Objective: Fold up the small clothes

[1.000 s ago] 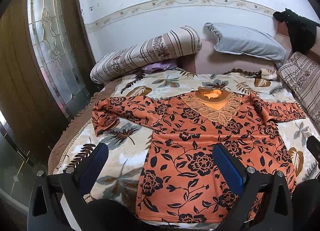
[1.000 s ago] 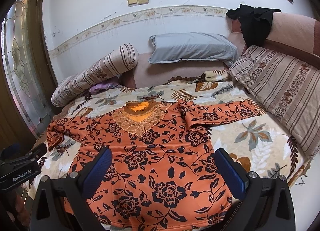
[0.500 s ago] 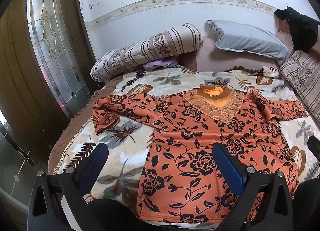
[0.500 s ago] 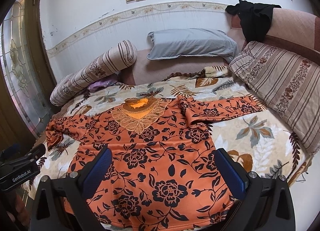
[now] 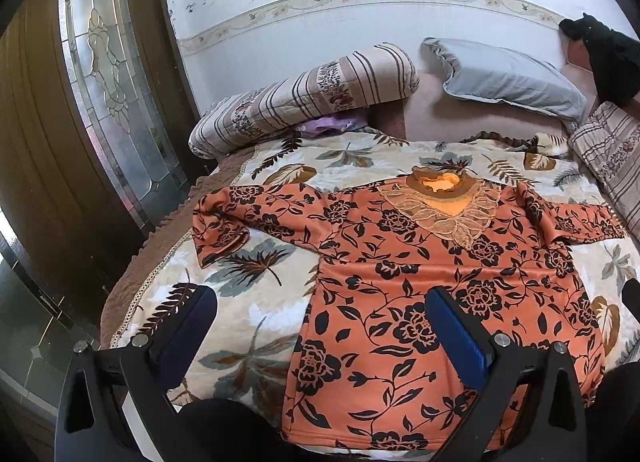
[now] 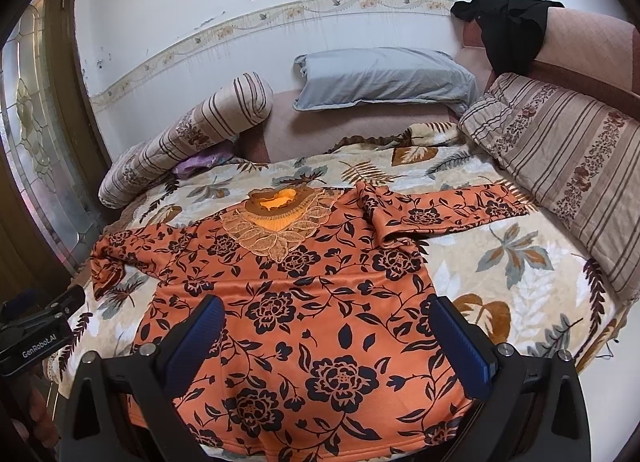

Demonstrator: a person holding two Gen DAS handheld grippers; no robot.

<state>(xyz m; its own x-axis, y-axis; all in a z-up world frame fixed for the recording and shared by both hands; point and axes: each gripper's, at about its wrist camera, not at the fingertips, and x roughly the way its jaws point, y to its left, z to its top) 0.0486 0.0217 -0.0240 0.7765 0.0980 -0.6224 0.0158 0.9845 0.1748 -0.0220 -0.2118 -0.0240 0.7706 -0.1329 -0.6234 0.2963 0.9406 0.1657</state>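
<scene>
An orange top with black flowers [image 5: 432, 274] [image 6: 304, 302] lies flat on the bed, front up, lace collar at the far side and both sleeves spread out. Its left sleeve end [image 5: 218, 229] is rumpled near the bed's left edge; its right sleeve [image 6: 444, 213] reaches toward the striped cushion. My left gripper [image 5: 320, 326] hovers open above the shirt's lower left edge, empty. My right gripper [image 6: 326, 336] hovers open over the shirt's lower middle, also empty. The left gripper's body [image 6: 36, 338] shows at the left edge of the right wrist view.
A leaf-patterned blanket [image 5: 256, 302] [image 6: 516, 274] covers the bed. A striped bolster [image 5: 304, 93], a grey pillow [image 6: 384, 77] and a purple cloth [image 5: 328, 125] sit at the head. A striped cushion [image 6: 568, 157] and a black garment [image 6: 508, 29] line the right side. A glass door [image 5: 108, 73] stands left.
Both cameras have edged slightly forward and tilted, so the bed and shirt sit a little higher and closer in view. The shirt lies unmoved and both grippers stay open.
</scene>
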